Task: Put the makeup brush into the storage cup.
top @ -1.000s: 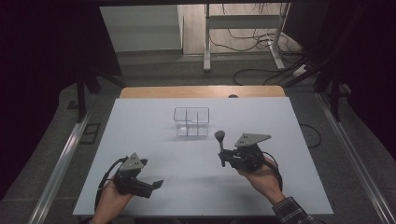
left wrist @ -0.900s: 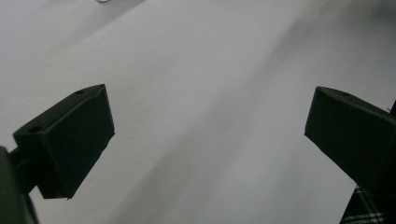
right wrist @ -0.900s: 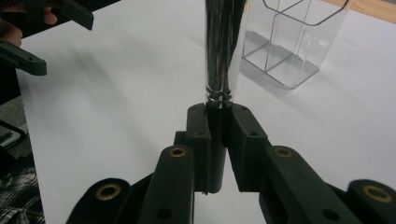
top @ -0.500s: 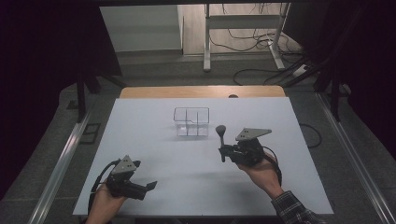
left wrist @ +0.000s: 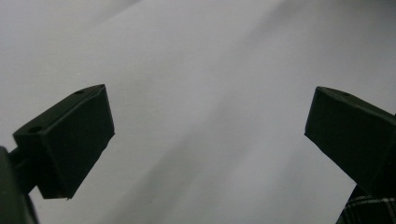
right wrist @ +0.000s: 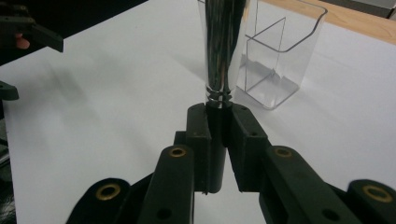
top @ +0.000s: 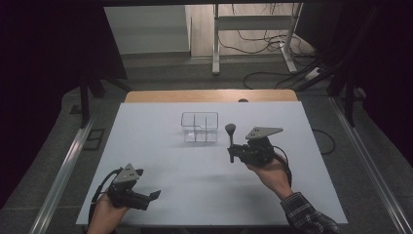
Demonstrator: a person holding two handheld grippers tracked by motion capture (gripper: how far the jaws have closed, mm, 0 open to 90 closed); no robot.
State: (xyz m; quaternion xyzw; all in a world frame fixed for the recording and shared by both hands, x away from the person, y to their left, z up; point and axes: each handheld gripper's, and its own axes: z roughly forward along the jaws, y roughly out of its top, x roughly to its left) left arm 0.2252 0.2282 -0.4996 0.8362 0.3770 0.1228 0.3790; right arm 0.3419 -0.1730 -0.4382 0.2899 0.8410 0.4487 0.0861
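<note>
Near the surface's front-left corner, the left gripper point(top: 146, 196) waits with fingers wide and empty. Mid-surface stands the clear divided container point(top: 200, 127) (nothing in it yet). Just right, the right gripper point(top: 233, 155) clamps the utensil's point(top: 230, 135) handle, upright, rounded head topmost; lifting seems done, placing remains.

A brush point(top: 230, 139) with a shiny chrome handle and a dark rounded head was held upright, its black lower end clamped in the right gripper point(top: 233, 155). It stood just beside a clear plastic divided container point(top: 200, 127), which rested upright and empty on the white bench point(top: 195, 175).
</note>
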